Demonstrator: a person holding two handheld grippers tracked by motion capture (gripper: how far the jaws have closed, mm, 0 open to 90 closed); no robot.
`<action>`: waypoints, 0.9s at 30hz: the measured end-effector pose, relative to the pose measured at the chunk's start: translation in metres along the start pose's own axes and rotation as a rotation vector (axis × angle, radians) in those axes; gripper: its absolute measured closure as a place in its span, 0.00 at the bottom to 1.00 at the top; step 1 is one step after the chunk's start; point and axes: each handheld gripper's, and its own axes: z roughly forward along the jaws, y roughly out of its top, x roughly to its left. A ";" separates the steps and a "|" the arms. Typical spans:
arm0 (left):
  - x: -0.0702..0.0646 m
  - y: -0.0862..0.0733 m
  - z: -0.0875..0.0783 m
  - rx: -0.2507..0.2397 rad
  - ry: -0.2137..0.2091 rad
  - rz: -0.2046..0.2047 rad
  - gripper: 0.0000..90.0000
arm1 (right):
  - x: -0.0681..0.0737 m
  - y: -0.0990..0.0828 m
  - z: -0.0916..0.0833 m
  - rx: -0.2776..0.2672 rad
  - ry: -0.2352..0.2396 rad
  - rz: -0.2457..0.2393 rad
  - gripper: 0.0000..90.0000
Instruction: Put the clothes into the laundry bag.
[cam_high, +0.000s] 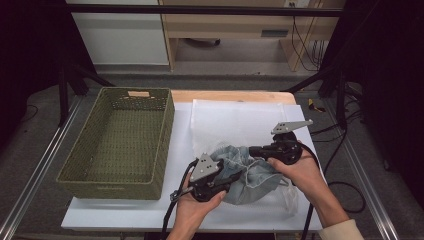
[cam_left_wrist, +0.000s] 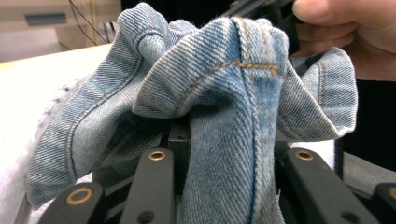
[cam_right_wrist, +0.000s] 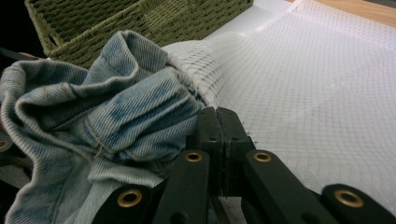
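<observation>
counter (cam_high: 125, 212): white top, wood strip showing at the far edge. Bare white strip along the near edge and at the near left corner.
basket (cam_high: 120, 142): green woven, takes the left part of the counter, far edge to near the near edge. Nothing seen inside. A narrow gap of bare top separates its right wall from the mesh bag.
mesh bag (cam_high: 235, 122): white netting, flat on the counter's right half, reaching back to near the far edge. Far part is bare and flat, the main open room. Right edge of the counter is close beside it.
denim garment (cam_high: 250, 175): light blue, bunched in a heap on the near end of the mesh bag, near-right of counter centre, between the two tongs. Well short of the near edge.
left hand (cam_high: 192, 210): comes in from the near edge, palm cupped under its tool, pointing right into the heap.
right hand (cam_high: 300, 170): comes in from the near right, wrist angled left, gripping from behind.
left tongs (cam_high: 235, 176): clamped on a thick fold of denim; seamed fold stands up between the jaws in the left gripper view (cam_left_wrist: 233, 186).
right tongs (cam_high: 252, 150): jaws pressed together at the mesh bag's edge (cam_right_wrist: 223, 140), beside the denim. Cannot tell whether netting is pinched between them.
</observation>
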 end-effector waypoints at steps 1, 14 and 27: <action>0.000 -0.001 0.001 -0.001 0.004 -0.003 0.73 | 0.000 0.000 0.000 0.000 0.001 -0.004 1.00; 0.000 -0.016 0.020 0.065 -0.027 0.004 0.73 | -0.007 0.000 0.006 0.005 -0.022 0.007 1.00; -0.001 -0.019 0.027 0.103 -0.025 -0.004 0.73 | -0.004 0.004 0.005 -0.006 -0.012 -0.006 1.00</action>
